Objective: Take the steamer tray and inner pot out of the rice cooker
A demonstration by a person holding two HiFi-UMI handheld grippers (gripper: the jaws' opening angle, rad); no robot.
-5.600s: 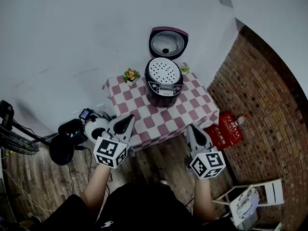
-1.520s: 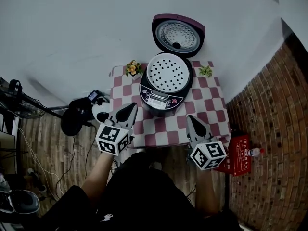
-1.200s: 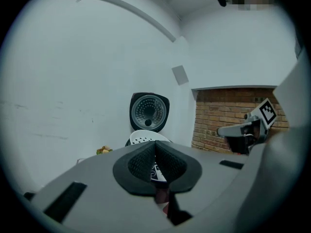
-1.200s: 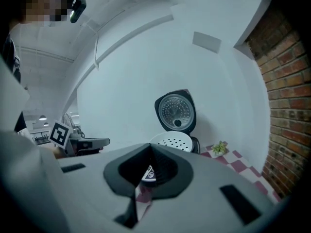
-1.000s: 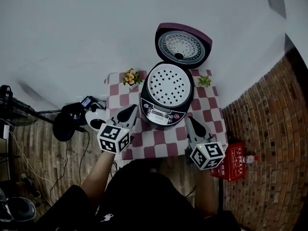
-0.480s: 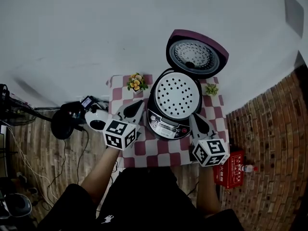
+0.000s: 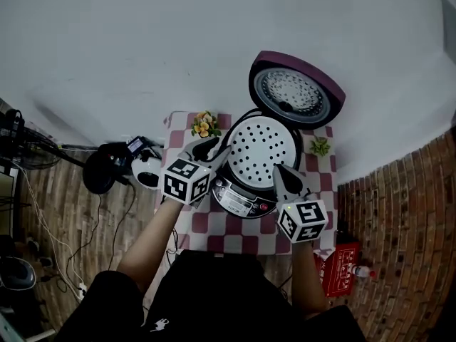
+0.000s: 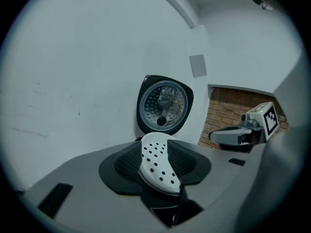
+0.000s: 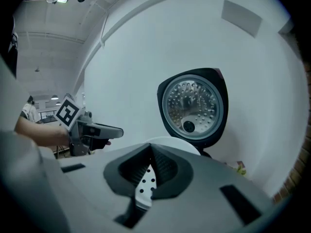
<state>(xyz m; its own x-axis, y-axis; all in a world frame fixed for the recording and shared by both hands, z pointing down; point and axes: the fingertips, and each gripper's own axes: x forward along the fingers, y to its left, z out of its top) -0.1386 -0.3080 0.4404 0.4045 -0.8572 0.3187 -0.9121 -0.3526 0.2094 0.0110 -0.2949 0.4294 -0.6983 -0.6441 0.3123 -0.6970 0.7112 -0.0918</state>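
While advancing since the earlier frame, brings left gripper (image 7: pixel 210 150) to 9 o'clock of steamer tray (image 7: pixel 267 152), seated in open rice cooker (image 7: pixel 241 198), with jaws just opened on nothing. Keeps right gripper (image 7: pixel 283 171) fully closed, empty, at 5 o'clock.

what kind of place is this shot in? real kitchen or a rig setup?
Likely a staged recording corner, not a kitchen: the rice cooker sits on a small checkered table against a bare white wall, with a brick wall at right and loose cables on the wooden floor at left.
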